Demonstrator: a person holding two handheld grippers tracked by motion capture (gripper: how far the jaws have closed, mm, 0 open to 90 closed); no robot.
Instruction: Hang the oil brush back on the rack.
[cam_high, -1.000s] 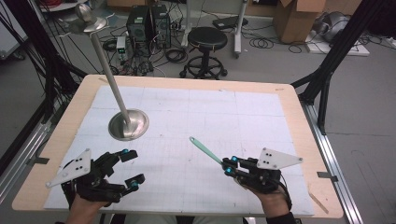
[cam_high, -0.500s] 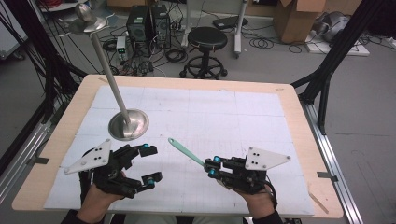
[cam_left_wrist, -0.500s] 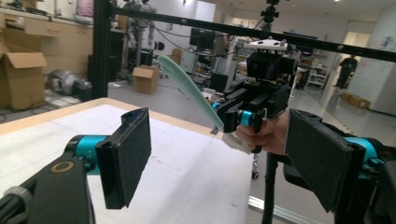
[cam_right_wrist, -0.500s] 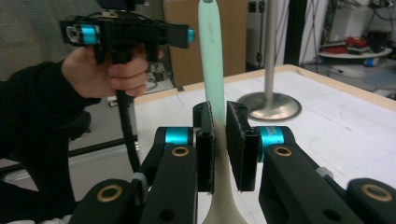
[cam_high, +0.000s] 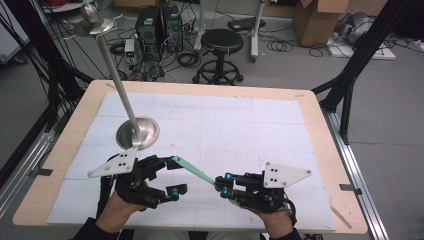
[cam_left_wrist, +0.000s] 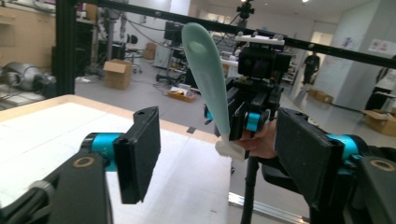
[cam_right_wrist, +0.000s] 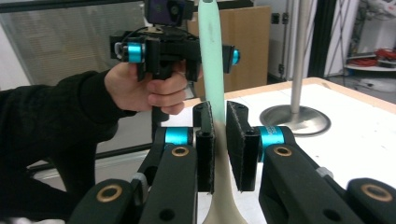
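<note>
A slim mint-green stick (cam_high: 192, 171) with a white end is held level above the white mat, and my right gripper (cam_high: 225, 184) is shut on its white end. In the right gripper view the stick (cam_right_wrist: 212, 56) rises from between the pads of that gripper (cam_right_wrist: 219, 144). My left gripper (cam_high: 172, 176) is open and faces the right one. The stick's rounded tip (cam_left_wrist: 208, 79) lies between its jaws with a gap on each side. These jaws have just been closing. The left gripper view shows the right gripper (cam_left_wrist: 254, 116) straight ahead.
A metal stand with a round base (cam_high: 138, 132) and a tall slanted pole (cam_high: 112, 70) sits on the mat just behind the left gripper. The wooden table (cam_high: 320, 130) frames the white mat. A black stool (cam_high: 221, 42) and boxes stand on the floor beyond.
Both hands have moved towards each other at the front of the table. The stick's tip, free a second ago, now lies between the left jaws, which stand narrower.
</note>
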